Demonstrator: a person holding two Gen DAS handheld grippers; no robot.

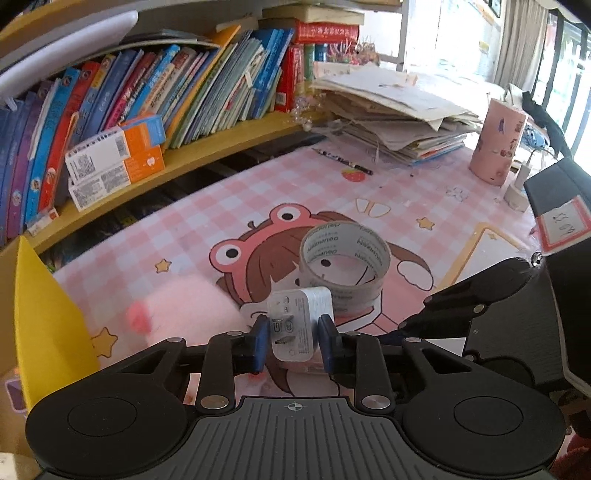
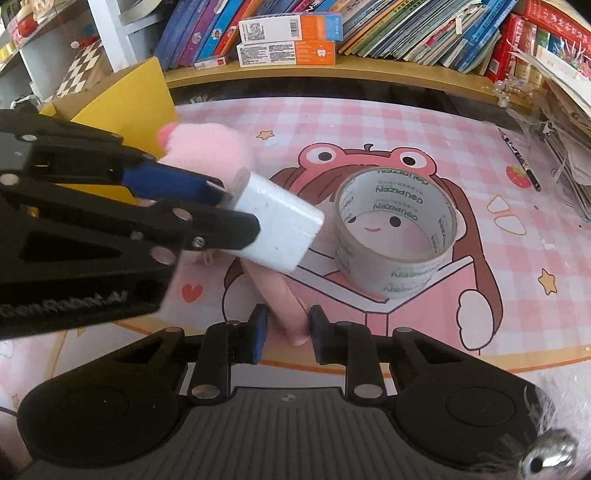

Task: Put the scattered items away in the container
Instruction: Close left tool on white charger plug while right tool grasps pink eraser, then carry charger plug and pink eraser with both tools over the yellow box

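- The left gripper (image 1: pixel 291 341) is clamped on a white charger block (image 1: pixel 299 325), its blue pads pressed against both sides and the printed face turned toward the wrist camera.
- Seen from the right wrist, the left gripper (image 2: pixel 236 214) holds the white charger block (image 2: pixel 279 225) in the air above the pink checked desk mat (image 2: pixel 369 122), just beside a roll of clear tape (image 2: pixel 397 230).
- The roll of clear tape (image 1: pixel 345 264) stands on its edge rim on the cartoon print, just beyond the held block.
- A pink plush toy (image 2: pixel 207 147) lies behind the left gripper, next to the yellow container (image 2: pixel 125 96) at the mat's left edge.
- The right gripper (image 2: pixel 286 334) hovers low with its jaws partly open on either side of a pink stick-shaped item (image 2: pixel 284 299); contact cannot be told.
- A black pen (image 2: pixel 521 158) lies near the stacked papers (image 2: pixel 569 122).
- Books (image 2: pixel 406 29) fill the yellow shelf behind.
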